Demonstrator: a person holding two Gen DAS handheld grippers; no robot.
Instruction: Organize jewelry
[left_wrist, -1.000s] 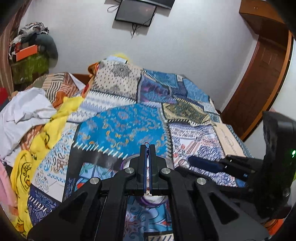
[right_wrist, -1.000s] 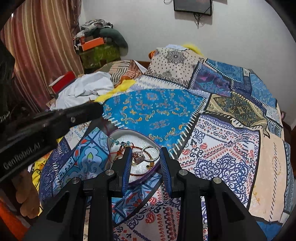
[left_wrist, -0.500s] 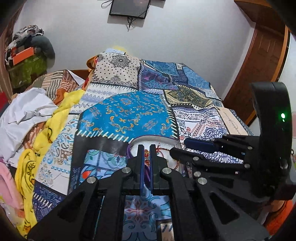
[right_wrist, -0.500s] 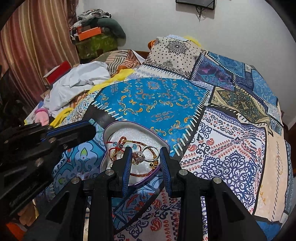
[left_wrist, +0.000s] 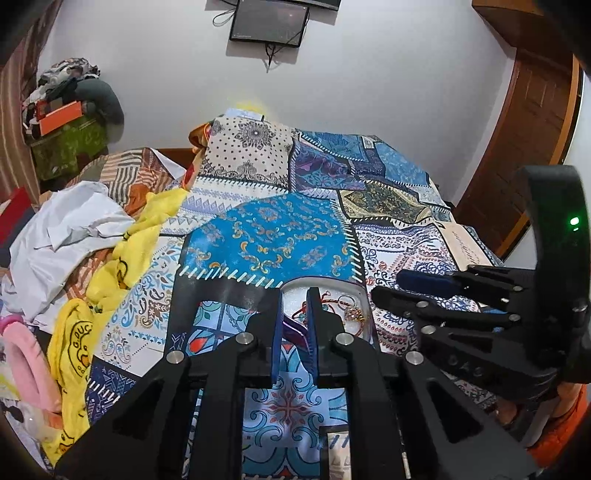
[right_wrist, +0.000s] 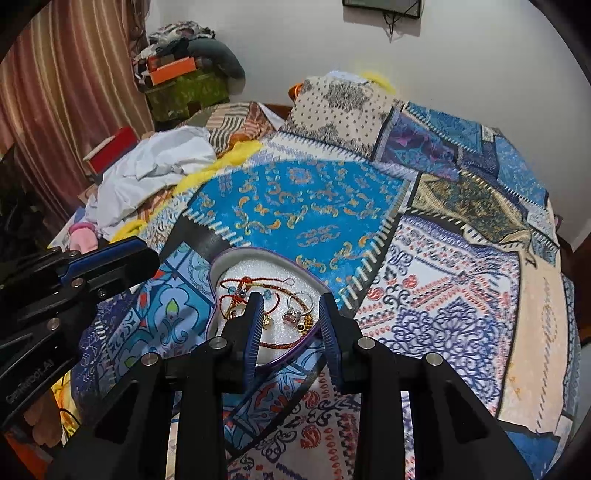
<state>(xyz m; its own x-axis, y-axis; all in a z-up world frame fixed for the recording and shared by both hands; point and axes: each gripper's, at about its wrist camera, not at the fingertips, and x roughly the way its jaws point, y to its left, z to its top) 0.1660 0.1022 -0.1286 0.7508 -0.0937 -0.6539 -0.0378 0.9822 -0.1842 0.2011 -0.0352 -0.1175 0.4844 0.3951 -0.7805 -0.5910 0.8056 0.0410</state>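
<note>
Currently listed, bedroom, patchwork bedspread (right_wrist: 424, 295).

Edges and free room: ahead of both claws the bedspread lies flat and bare up to the pillow (right_wrist: 340, 107). To the left of them, crumpled white cloth (left_wrist: 66, 236) and yellow cloth (left_wrist: 125, 254) crowd the bed's side. Beyond the right claw, open patterned cover runs to the bed's far right edge.

Room: white wall with a dark screen (left_wrist: 267, 22); wooden door (left_wrist: 532, 122) to the right; striped curtain (right_wrist: 55, 92) to the left.

Jewelry tray (right_wrist: 236, 260), purple-rimmed, white-lined: lies just ahead of and under the right gripper (right_wrist: 290, 301), whose tips frame its near end. Contents: red cord bracelets (right_wrist: 255, 286), a ring (right_wrist: 295, 314) with a stone, small gold pieces.

Right gripper: jaws apart, a moderate gap, nothing pinched; they hang above the ring and cords.

Left gripper (left_wrist: 294, 295): jaws have just been opening, now a narrow gap, nothing gripped; the tray's near-left rim shows between them.
</note>
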